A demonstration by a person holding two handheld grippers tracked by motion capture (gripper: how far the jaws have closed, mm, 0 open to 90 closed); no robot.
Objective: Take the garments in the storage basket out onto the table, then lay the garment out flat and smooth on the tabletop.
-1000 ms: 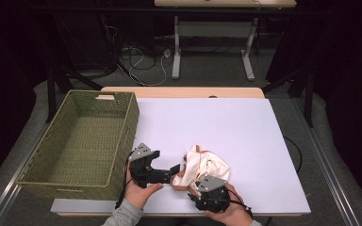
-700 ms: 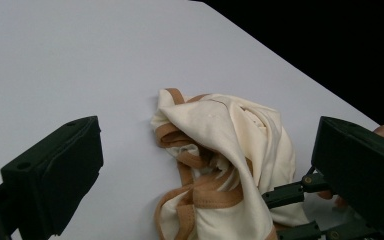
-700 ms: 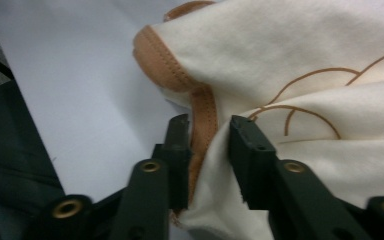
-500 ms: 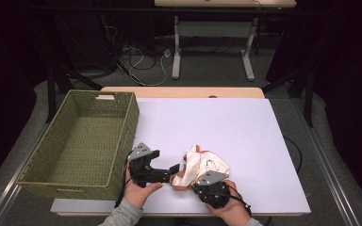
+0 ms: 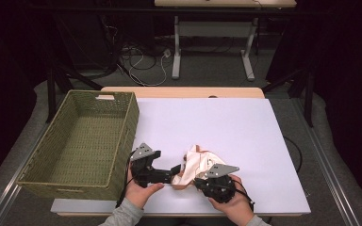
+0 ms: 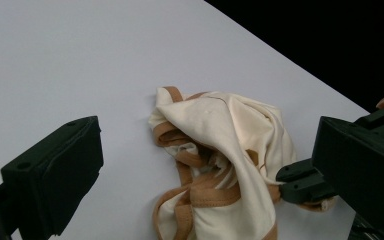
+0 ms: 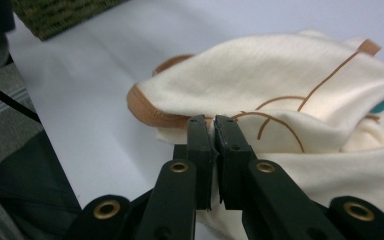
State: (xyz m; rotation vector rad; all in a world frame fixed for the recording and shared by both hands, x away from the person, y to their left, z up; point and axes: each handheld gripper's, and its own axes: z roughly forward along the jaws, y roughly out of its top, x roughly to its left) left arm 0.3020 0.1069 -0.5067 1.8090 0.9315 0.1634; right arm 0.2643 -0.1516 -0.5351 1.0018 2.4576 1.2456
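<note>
A small cream garment (image 5: 199,165) lay bunched in a loose heap on the white table (image 5: 245,136), near its front edge and just right of the woven basket (image 5: 82,141). It was soft cloth, cream all over, trimmed with tan binding along its hems, and thin tan lines ran across one panel beside a small teal mark. The folds were crumpled over one another, with tan-edged straps or openings curling out at the near side. One edge of the cloth was pinched and lifted a little, while the rest rested on the tabletop.
</note>
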